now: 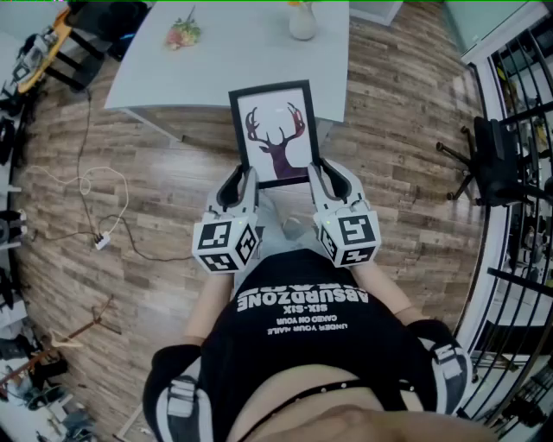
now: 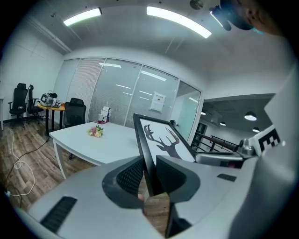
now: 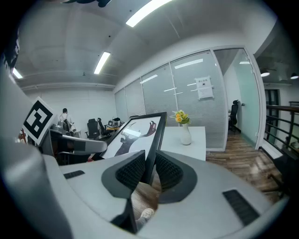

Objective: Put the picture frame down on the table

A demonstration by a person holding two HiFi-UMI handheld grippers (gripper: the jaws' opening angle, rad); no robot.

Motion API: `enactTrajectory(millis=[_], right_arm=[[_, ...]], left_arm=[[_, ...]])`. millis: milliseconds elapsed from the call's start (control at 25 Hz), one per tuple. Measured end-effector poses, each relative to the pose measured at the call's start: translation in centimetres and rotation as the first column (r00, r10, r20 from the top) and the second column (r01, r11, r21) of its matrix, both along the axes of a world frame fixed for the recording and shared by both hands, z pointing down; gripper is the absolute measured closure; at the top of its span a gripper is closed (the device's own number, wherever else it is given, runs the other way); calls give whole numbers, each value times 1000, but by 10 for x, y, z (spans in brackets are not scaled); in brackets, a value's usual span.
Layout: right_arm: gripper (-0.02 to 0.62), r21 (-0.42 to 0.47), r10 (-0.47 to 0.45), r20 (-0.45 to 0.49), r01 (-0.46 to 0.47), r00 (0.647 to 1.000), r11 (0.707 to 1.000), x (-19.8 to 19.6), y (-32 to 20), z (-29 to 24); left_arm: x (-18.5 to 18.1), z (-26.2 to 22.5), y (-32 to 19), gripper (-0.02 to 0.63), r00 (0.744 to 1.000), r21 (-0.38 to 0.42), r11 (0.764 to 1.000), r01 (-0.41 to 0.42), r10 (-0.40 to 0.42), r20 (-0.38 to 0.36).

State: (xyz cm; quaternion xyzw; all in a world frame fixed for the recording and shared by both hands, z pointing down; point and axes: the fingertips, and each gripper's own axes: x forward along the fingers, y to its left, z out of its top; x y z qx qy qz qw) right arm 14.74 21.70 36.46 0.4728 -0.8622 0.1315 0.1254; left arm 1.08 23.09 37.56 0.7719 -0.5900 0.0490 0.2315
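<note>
A black picture frame (image 1: pixel 275 131) with a dark deer-head print is held flat in the air, its far end over the near edge of the white table (image 1: pixel 233 52). My left gripper (image 1: pixel 245 179) is shut on the frame's near left corner and my right gripper (image 1: pixel 316 175) is shut on its near right corner. In the left gripper view the frame (image 2: pixel 161 140) rises edge-on from between the jaws of the left gripper (image 2: pixel 148 179). The right gripper view has the frame (image 3: pixel 140 135) clamped in the right gripper (image 3: pixel 149 170).
On the table stand a white vase with yellow flowers (image 1: pixel 302 19) and a small flower bunch (image 1: pixel 183 33). Cables (image 1: pixel 95 207) trail over the wood floor at left. A black office chair (image 1: pixel 492 160) and railings stand at right.
</note>
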Motion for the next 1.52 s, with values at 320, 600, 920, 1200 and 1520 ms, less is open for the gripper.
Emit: enactTrajectory(millis=[320,600,920,1200,1520], right_arm=[[511,-28,7,2,-7,1000,1000,-4,-7,9],[511,-36,12,-9,-13,1000,999,-11,-26,20],[511,-53,19,-15,-20,1000,998,-21,-72,29],[511,-76,18,-29,-20,999,997,-35,-132,26],[511,-88,24,-46,-28,999,996,-50,-188,32]], left_arm=[[-5,11,-6,509,1000,-28,1000,10,-10,-17],[-12,24,-29,509,1000,-44,999,-7,5,-27],[-21,31,-77,509,999,-59,998,-21,19,-29],[-35,29,-136,509,999,-82,996,-28,25,-39],[-50,38,-192,509,999,-95,995,-32,28,-46]])
